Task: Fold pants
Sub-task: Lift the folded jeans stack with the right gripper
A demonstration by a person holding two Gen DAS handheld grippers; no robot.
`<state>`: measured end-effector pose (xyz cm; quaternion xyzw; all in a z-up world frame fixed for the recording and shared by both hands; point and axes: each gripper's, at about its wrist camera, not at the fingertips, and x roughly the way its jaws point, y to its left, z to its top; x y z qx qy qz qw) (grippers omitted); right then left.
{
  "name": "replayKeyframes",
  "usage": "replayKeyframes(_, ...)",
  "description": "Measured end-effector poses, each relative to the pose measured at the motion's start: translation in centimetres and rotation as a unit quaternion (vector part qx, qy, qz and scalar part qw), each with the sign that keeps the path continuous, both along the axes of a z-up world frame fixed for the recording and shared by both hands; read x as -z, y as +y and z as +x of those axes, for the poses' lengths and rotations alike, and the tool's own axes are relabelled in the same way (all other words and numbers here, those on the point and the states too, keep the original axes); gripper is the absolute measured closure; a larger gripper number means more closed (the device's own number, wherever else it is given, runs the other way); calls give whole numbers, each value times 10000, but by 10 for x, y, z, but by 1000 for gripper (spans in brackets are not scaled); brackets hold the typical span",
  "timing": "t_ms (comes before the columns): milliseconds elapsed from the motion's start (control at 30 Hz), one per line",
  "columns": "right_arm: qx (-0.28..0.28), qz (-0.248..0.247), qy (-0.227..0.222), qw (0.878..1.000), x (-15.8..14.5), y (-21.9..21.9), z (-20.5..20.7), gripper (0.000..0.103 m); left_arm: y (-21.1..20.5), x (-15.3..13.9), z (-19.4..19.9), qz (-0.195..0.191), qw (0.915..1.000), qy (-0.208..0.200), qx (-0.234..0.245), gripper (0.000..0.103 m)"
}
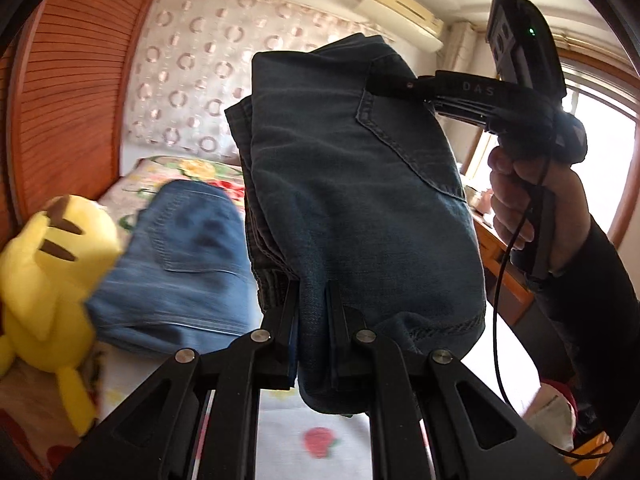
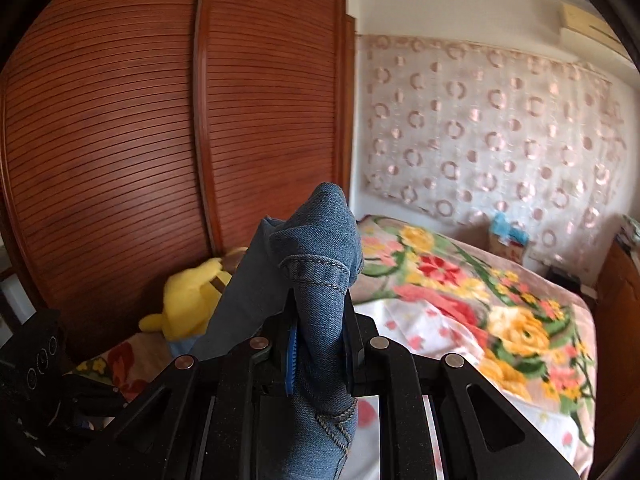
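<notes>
Currently, left wrist view, left to right: wooden louvred wardrobe [image 1: 76,92] at far left, yellow plush toy [image 1: 52,264] on the bed [image 1: 280,432] below it, blurred. Just right of the toy, a lighter blue pair of jeans [image 1: 180,256] lies folded on the bed, back pocket up. Centre: the dark blue jeans [image 1: 360,200], folded into a thick bundle, held up off the bed. Left tool [image 1: 312,320] is nearly closed, fingers clamped on the bundle's lower edge, denim squeezed between them. Back pocket stitching faces the camera. Upper right of the bundle: right tool [image 1: 384,84] pinches the top edge near the pocket corner; a hand [image 1: 520,200] in a dark sleeve grips its handle, cable hanging down. Behind: circle-patterned curtain [image 1: 208,68], air conditioner [image 1: 404,12] high on the wall, bright window [image 1: 600,128] at far right.

Right wrist view, left to right: part of the left tool's body [image 2: 40,356] at lower left edge, its fingers not visible here. Wardrobe doors [image 2: 160,140] fill the left half; plush toy [image 2: 192,300] at their foot. Centre: right tool [image 2: 320,328] almost shut, gripping a bunched fold of the dark blue jeans [image 2: 320,280] that sticks up between the fingers, hem seam visible. Right: floral blanket [image 2: 480,300] across the bed, curtain [image 2: 500,128] behind it, small blue-and-white box [image 2: 508,240] near the head end, wooden furniture [image 2: 616,304] at the far right edge.
</notes>
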<state>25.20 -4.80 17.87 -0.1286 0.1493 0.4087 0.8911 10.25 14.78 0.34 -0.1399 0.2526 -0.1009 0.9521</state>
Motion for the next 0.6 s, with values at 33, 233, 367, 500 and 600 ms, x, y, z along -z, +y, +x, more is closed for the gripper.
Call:
replayKeyframes(33,-73,-42,-11,10000,0,8,3,86,9,0,1,5,10000,10,-82,91)
replayKeyframes(233,-609,55,75,9981,-8,62,22,86,70,-10,-11,145,9978,-8,-641,91)
replayKeyframes(367,-865,401,193,9953,-7,74,47,86,104,-21,-10,337,9947,-78,-966,91)
replayKeyframes(500,-818,756,644,9917,25,70,96,86,126,-13,23,625,9926,124,-1036,91)
replayKeyframes(600,-528,711,982,9912,71,61,141,86,132,10,57,651,9927,469,-902,91)
